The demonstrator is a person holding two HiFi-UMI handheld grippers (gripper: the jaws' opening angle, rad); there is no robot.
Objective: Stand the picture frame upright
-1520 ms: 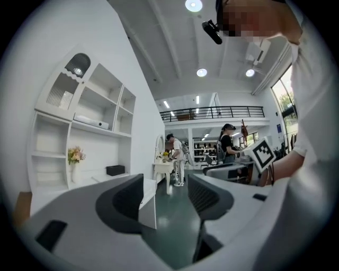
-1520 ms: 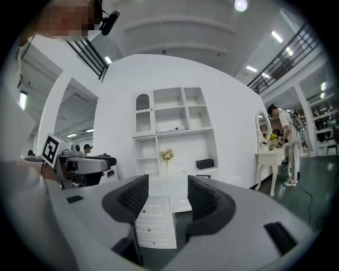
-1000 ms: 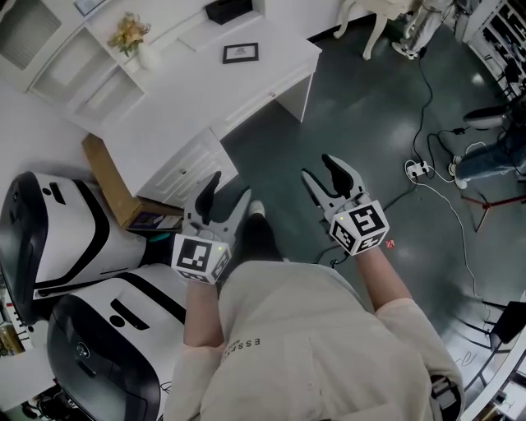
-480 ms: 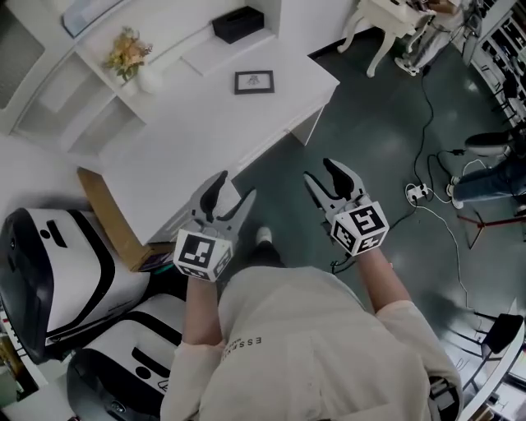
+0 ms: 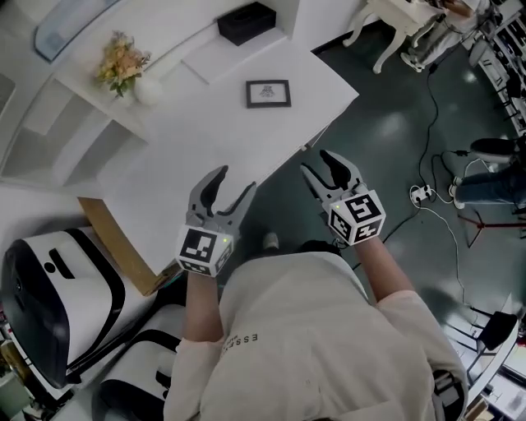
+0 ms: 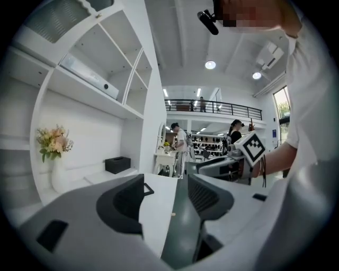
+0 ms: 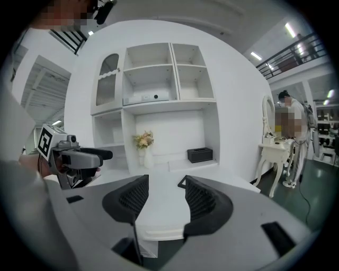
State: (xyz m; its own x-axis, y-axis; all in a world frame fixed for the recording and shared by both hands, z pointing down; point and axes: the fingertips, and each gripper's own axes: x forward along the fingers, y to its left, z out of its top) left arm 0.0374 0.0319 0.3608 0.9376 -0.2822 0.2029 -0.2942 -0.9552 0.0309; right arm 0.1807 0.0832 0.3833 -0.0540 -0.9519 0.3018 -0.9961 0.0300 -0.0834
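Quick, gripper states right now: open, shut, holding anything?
Left gripper: open, holding nothing.
Right gripper: open, holding nothing.

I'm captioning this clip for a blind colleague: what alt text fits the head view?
Seen from above, a person holds the left gripper and right gripper, both open and empty, near the edge of a white desk where a black picture frame lies flat, untouched.

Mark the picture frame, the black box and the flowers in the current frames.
picture frame (image 5: pixel 268 93), head view, on its pale centre.
black box (image 5: pixel 246 22), head view, on its top face.
flowers (image 5: pixel 122 62), head view, on the blossoms.
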